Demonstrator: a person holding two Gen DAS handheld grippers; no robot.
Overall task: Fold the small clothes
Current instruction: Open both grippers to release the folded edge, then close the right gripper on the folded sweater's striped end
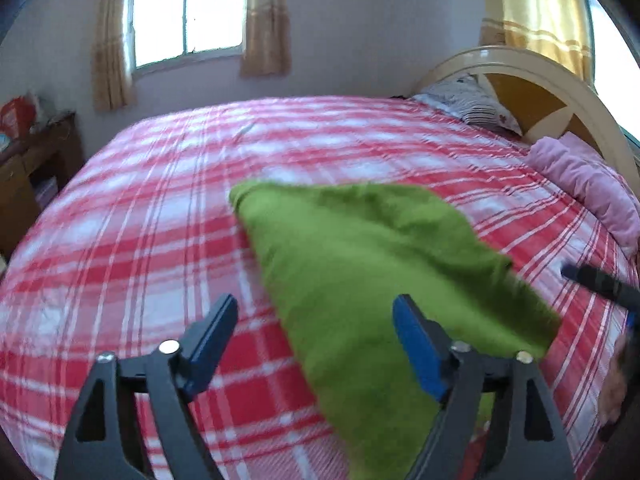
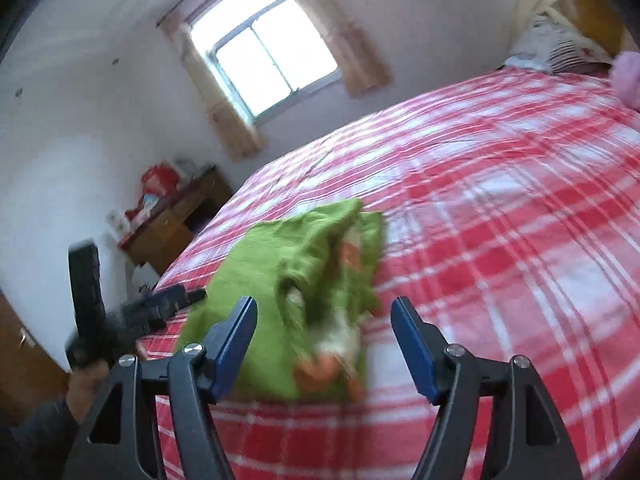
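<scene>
A small green garment (image 1: 360,280) lies on the red and white plaid bedspread (image 1: 140,240), roughly folded into a wedge. In the right wrist view the garment (image 2: 280,280) shows an orange and white print on one side. My left gripper (image 1: 316,312) is open and empty, above the garment's near edge, its right finger over the cloth. My right gripper (image 2: 324,312) is open and empty, just above the garment's near end. The left gripper also shows in the right wrist view (image 2: 168,300), at the garment's left edge. The right gripper's tip shows in the left wrist view (image 1: 592,280).
A pink blanket (image 1: 588,184) and a striped pillow (image 1: 472,104) lie by the curved headboard (image 1: 532,76). A wooden desk (image 2: 176,216) with red bags stands by the wall left of the bed, under a curtained window (image 2: 268,48).
</scene>
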